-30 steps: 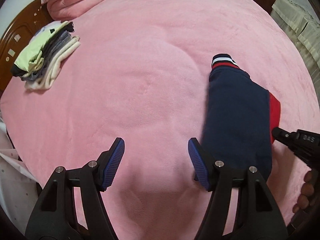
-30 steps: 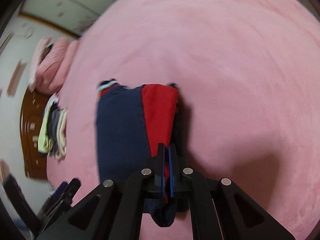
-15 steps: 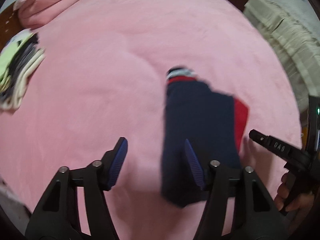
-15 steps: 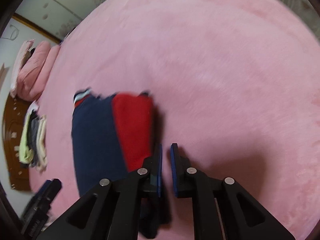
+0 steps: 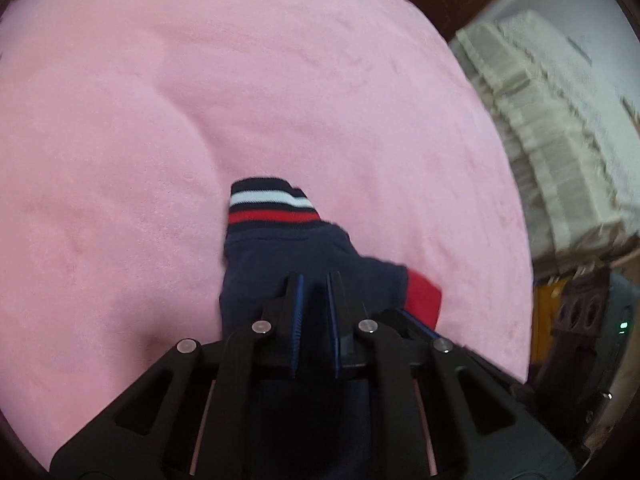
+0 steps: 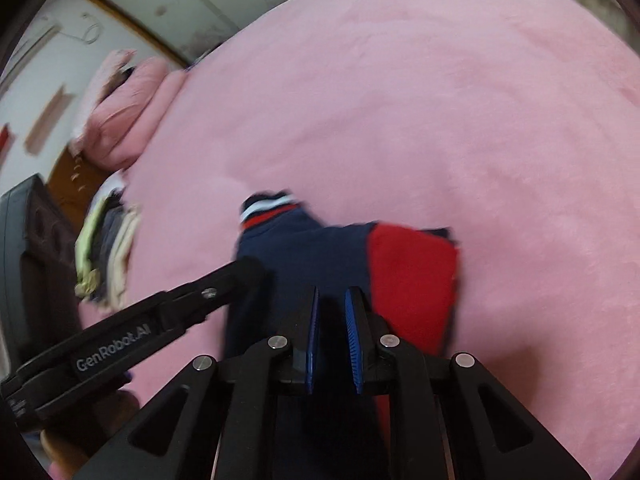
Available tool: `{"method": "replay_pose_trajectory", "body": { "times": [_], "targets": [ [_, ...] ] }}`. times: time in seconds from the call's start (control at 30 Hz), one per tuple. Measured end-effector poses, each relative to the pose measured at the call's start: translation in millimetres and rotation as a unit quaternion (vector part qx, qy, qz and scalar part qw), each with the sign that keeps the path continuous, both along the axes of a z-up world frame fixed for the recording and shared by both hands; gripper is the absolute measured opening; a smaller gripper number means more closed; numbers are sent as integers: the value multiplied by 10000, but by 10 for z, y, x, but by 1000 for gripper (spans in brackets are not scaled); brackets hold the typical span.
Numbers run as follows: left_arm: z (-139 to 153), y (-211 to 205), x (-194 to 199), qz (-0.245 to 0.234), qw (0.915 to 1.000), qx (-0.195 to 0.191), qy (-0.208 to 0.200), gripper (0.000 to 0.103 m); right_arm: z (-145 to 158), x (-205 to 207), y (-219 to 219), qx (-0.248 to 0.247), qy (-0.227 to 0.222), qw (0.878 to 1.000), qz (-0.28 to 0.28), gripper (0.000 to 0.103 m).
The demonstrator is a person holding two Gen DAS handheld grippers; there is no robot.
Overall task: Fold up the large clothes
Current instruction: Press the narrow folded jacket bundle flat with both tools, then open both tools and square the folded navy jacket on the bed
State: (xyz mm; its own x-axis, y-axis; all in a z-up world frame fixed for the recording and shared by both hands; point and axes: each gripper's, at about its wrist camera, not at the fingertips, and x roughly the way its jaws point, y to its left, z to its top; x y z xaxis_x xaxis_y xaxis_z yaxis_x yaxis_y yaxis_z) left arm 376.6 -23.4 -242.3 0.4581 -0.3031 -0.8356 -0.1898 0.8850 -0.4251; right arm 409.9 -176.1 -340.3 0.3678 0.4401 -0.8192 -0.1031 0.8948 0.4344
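Garment: a navy sweater [image 5: 288, 264] with a red panel [image 6: 412, 280] and a striped cuff [image 5: 268, 204] lies already folded narrow on the pink bed [image 5: 160, 120], near its close edge.
Left gripper [image 5: 314, 304]: low over the near end of the sweater, fingers drawn close with only a narrow gap. Navy cloth shows in that gap, but whether it is pinched cannot be told.
Right gripper [image 6: 332, 320]: also over the near end, just beside the red panel, fingers narrow with a slim gap. Dark cloth lies behind them; a real grip cannot be confirmed.
Step in hand: likely taking the near edge with both grippers to fold it over toward the cuff.
Doing it well: both sets of fingers should catch every layer at the edge, not just the top one. The two grips want to sit level and apart across the width, so the fold line comes out straight. Lift low and carry forward together, or the red panel may slip out sideways.
Risk: the plush cover could be nipped along with the cloth.
Containers: none visible. A stack [image 6: 108, 252] of folded clothes sits on the bed by the pillows [image 6: 124, 112], well apart from the sweater.
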Motion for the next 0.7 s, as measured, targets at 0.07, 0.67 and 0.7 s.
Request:
{"method": "replay_pose_trajectory", "body": {
  "times": [0.07, 0.67, 0.7],
  "targets": [
    [24, 44, -41, 201, 9997, 158, -14, 11, 13, 19, -66, 62, 36, 9998, -208, 12],
    [84, 153, -606, 141, 9990, 200, 369, 11, 10, -513, -641, -95, 365, 9976, -581, 12],
    [102, 126, -637, 59, 9991, 213, 372, 11, 46, -537, -671, 53, 322, 9979, -553, 12]
  ]
}}
